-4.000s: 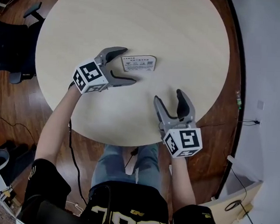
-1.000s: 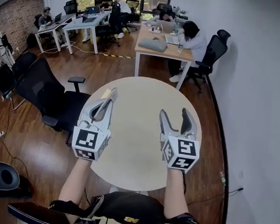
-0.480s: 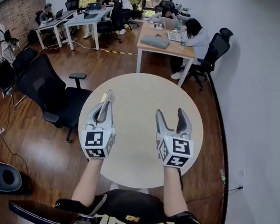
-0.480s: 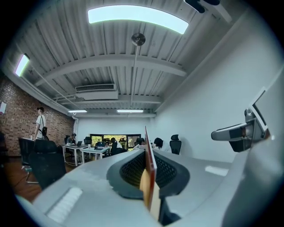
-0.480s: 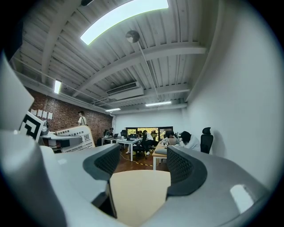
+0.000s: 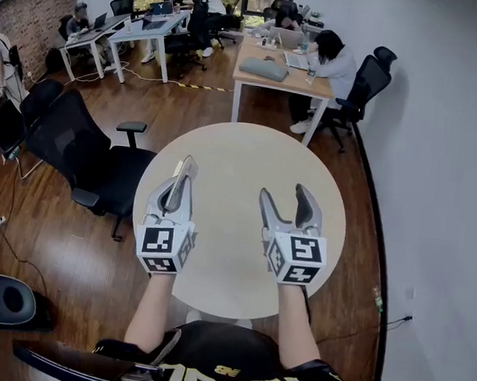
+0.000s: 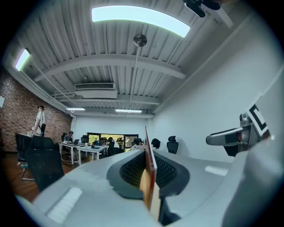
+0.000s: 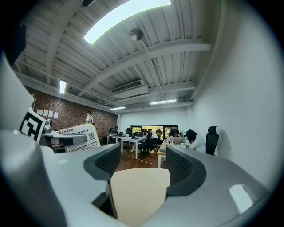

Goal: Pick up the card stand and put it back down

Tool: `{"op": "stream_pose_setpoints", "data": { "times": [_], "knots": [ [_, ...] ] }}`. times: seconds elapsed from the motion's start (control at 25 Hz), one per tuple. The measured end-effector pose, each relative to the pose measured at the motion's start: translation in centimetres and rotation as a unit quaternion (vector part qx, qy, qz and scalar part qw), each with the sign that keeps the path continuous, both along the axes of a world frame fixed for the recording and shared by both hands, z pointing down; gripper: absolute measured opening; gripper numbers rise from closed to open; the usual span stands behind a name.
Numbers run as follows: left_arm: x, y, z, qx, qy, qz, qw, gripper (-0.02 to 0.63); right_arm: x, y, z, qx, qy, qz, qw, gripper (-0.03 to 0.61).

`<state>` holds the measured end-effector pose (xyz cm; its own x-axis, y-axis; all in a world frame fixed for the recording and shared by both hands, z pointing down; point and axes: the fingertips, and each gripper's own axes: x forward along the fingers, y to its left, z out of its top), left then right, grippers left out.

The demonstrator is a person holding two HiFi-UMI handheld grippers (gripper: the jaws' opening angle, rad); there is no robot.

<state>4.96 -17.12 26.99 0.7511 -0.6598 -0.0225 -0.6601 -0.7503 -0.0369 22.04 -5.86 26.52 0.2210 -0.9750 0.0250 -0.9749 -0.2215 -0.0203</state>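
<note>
Two jaws on my left side are together, clamped flat on the card stand (image 7: 150,164). It sits edge-on between the pads, upright, with its top edge poking past the tips. My left gripper (image 6: 178,187) holds it in the air over the left part of the round counter (image 6: 242,149), not touching the top.

My right gripper (image 6: 284,196) has its jaws apart and closing. Nothing is between them, only bare counter seen through the gap. It hovers over the right part of the counter, about level with the left gripper and well apart from it.

In the right gripper view the card stand shows its printed white face off to the left, pinched in my left jaws.

A black office chair (image 6: 93,162) stands just left of the counter on the wood floor (image 6: 46,236). Farther back are desks (image 6: 277,69) with people seated.
</note>
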Motion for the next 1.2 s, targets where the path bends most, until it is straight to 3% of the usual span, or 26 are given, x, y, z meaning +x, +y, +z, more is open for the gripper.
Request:
{"op": "stream_pose_setpoints", "data": {
  "times": [0.72, 1.2],
  "knots": [
    [-2.7, 1.3, 0.6, -0.007, 0.001, 0.002, 1.0, 0.015, -2.7, -0.4, 0.9, -0.002, -0.01, -0.039, 0.999, 0.307],
    [-9.8, -0.1, 2.0, -0.021, -0.005, -0.043, 0.9989, 0.016, -8.8, -4.7, 2.5, -0.013, -0.023, -0.12, 0.992, 0.282]
  ]
}}
